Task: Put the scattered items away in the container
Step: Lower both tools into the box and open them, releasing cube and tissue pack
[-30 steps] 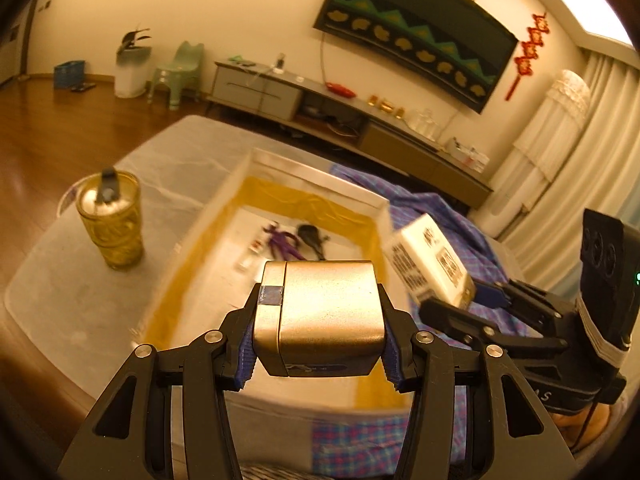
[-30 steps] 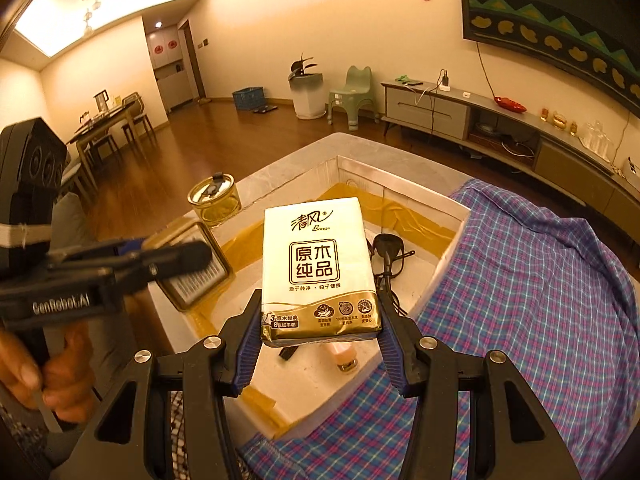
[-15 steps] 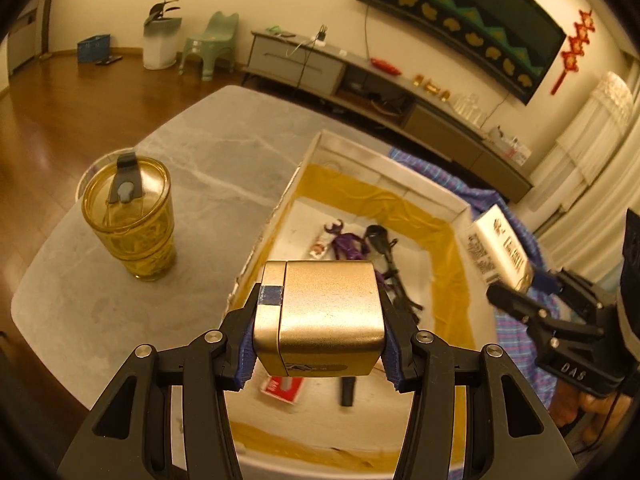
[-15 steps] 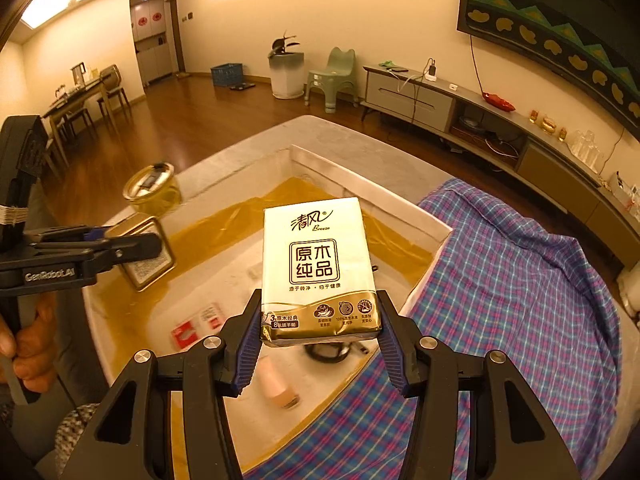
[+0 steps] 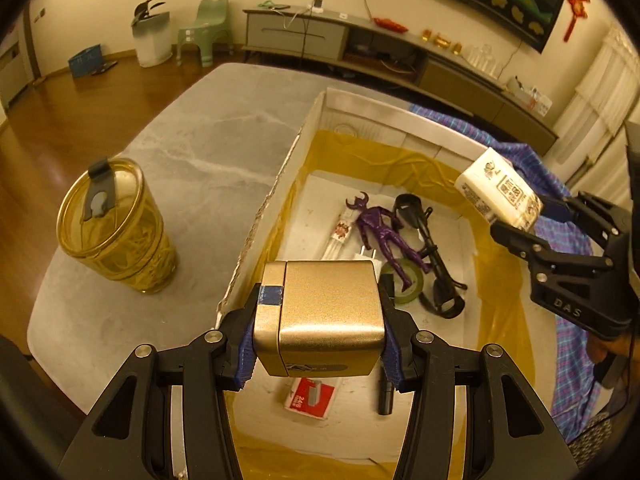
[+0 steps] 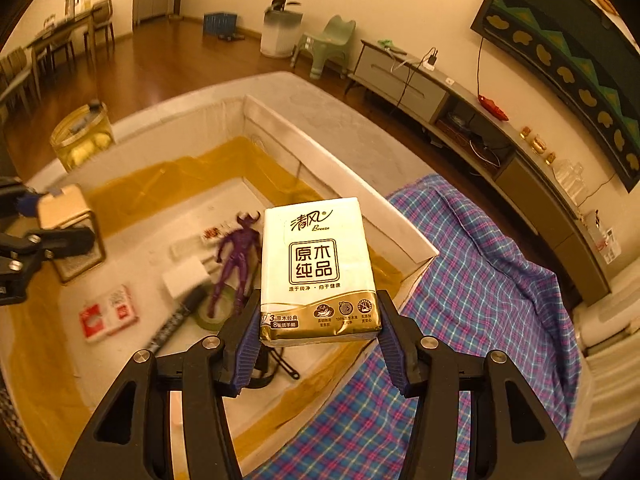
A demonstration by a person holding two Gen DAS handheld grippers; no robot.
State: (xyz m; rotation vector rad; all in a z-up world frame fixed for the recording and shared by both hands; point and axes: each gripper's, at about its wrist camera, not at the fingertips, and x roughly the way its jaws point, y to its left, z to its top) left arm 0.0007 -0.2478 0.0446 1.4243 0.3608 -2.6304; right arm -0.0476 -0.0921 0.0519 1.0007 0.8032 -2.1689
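Note:
My left gripper (image 5: 320,338) is shut on a gold box (image 5: 324,320) and holds it above the near left part of the white container (image 5: 360,100). My right gripper (image 6: 320,350) is shut on a white and gold tissue pack (image 6: 318,268) above the container's right side (image 6: 340,172). Each gripper shows in the other's view: the right one with its pack (image 5: 498,190), the left one with its box (image 6: 66,210). Inside the container lie a purple figure (image 5: 384,236), a red and white packet (image 5: 310,394), black glasses (image 5: 432,256), a tape roll (image 5: 404,282) and a marker (image 6: 172,322).
A gold lidded cup (image 5: 114,226) stands on the grey table (image 5: 180,148) left of the container. A blue plaid cloth (image 6: 480,288) lies to the container's right. A TV cabinet (image 5: 360,40) and a green chair (image 5: 206,26) stand at the back wall.
Both grippers have moved forward and tilted down over the container, each still holding its item. The inside of the container now fills more of both views.

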